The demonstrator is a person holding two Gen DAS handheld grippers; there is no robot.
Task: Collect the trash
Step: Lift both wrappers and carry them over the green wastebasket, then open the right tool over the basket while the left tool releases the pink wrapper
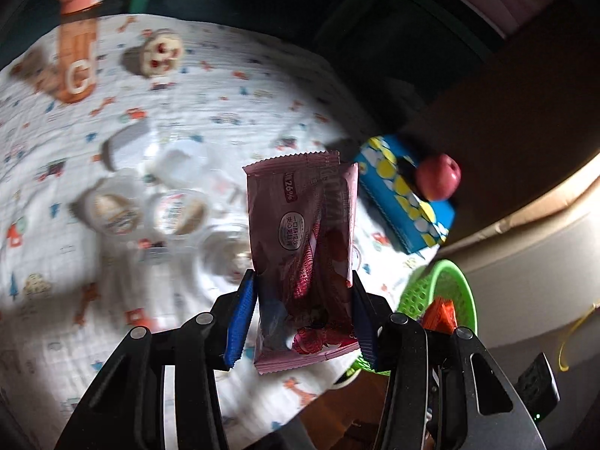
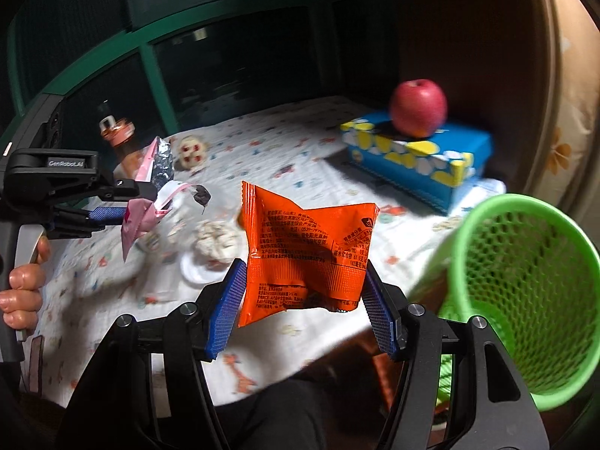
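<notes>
1. Left wrist view: my left claw [image 1: 303, 300] is clenched on a pink wrapper [image 1: 300, 232], blue pads pressing its two long edges so it stands up in front of the lens, clear of the table [image 1: 225, 131]. I read this as carrying height: lifted so it can travel over the clutter to the bin.
2. Right wrist view: my right claw [image 2: 302, 300] is grasping an orange wrapper [image 2: 303, 247] the same way, pinched by its side edges, crumpled and held above the table's near edge.
3. The green mesh basket [image 2: 525, 281] sits just to the right of the orange wrapper, tilted with its mouth towards me. I judge it to be the trash target, and the right load is nearer to it than the left one.
4. Still on the table, and likely next: several small clear cups [image 1: 176, 213] with peeled lids, blurred.
5. The red apple [image 2: 418, 107] rests on the blue box [image 2: 420, 159] with yellow dots, and an orange-capped bottle [image 1: 77, 37] stands at the far side; these look like things to keep, not trash.
6. Writing: the left device carries "GenRobot.AI" in the right wrist view. The pink wrapper shows a percentage figure and an oval badge of Chinese characters, seen inverted. The orange wrapper has dense small Chinese print, too fine for me to read.
7. A person's hand [image 2: 22, 288] grips the left handle.
</notes>
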